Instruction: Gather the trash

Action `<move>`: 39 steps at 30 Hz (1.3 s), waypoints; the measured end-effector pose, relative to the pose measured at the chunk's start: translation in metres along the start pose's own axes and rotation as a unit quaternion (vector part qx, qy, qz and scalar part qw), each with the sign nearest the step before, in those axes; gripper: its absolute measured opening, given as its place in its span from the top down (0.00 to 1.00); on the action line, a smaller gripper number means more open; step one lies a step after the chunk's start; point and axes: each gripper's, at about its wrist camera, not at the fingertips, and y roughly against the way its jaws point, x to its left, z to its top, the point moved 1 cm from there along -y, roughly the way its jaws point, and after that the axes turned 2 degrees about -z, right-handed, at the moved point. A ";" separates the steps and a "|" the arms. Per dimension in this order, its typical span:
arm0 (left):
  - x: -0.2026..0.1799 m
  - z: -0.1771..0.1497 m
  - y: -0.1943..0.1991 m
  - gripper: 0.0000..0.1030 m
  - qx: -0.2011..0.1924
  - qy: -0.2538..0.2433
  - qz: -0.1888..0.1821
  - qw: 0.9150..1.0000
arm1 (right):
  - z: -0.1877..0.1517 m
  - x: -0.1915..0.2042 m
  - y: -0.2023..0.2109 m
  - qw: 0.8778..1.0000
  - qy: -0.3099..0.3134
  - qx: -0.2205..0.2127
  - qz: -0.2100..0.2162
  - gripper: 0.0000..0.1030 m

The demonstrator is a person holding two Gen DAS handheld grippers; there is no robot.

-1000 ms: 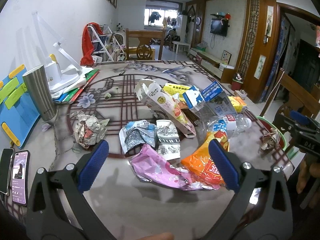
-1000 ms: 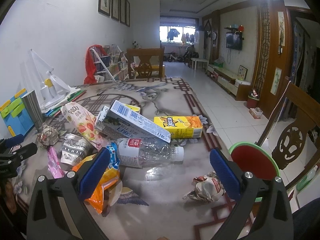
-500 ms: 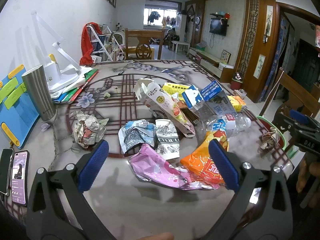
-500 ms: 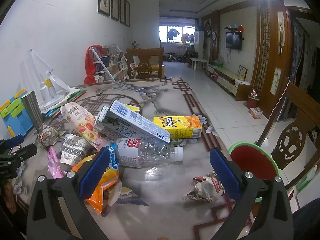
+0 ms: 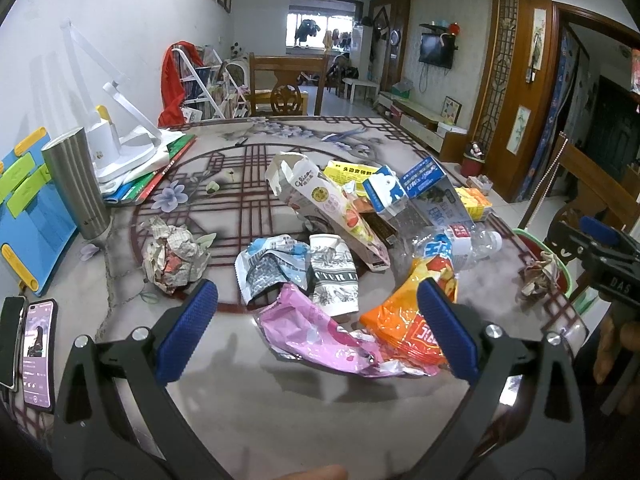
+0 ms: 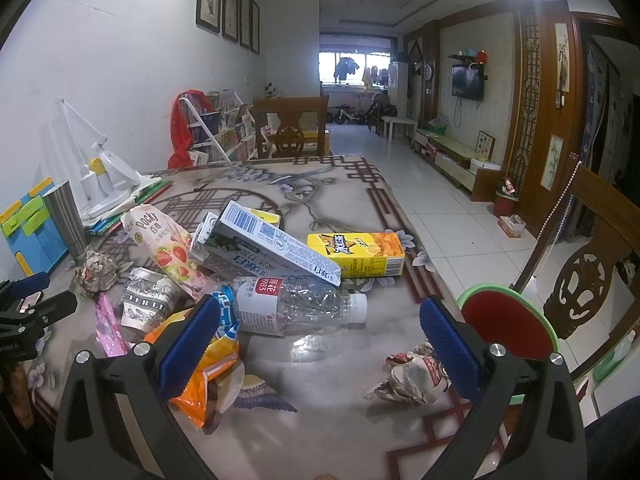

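— What are the two tools doing?

— The left tool (image 5: 316, 316) is hanging wide open over the desk (image 5: 280, 408), holding nothing. The right tool (image 6: 316, 332) is also standing wide open and empty.

— And where is the trash lying?

— Take the clear plastic bottle (image 6: 296, 308) as the landmark. The orange snack bag (image 6: 200, 376) is lying just left of it, the yellow box (image 6: 356, 254) behind it, and a crumpled paper ball (image 6: 412, 376) to its right, near the red bin (image 6: 508, 328).
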 end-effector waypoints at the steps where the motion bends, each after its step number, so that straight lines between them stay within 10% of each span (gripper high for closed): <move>1: 0.000 -0.001 0.000 0.05 0.000 0.000 0.000 1.000 | 0.000 0.000 0.000 1.000 0.000 0.000 0.000 0.07; 28: 0.087 0.023 -0.040 0.05 0.109 0.072 0.081 0.988 | 0.037 0.044 -0.059 0.993 0.090 0.060 0.052 0.07; 39: 0.126 0.034 -0.088 0.05 0.186 0.053 0.093 0.977 | 0.063 0.069 -0.129 0.964 0.229 0.096 0.099 0.07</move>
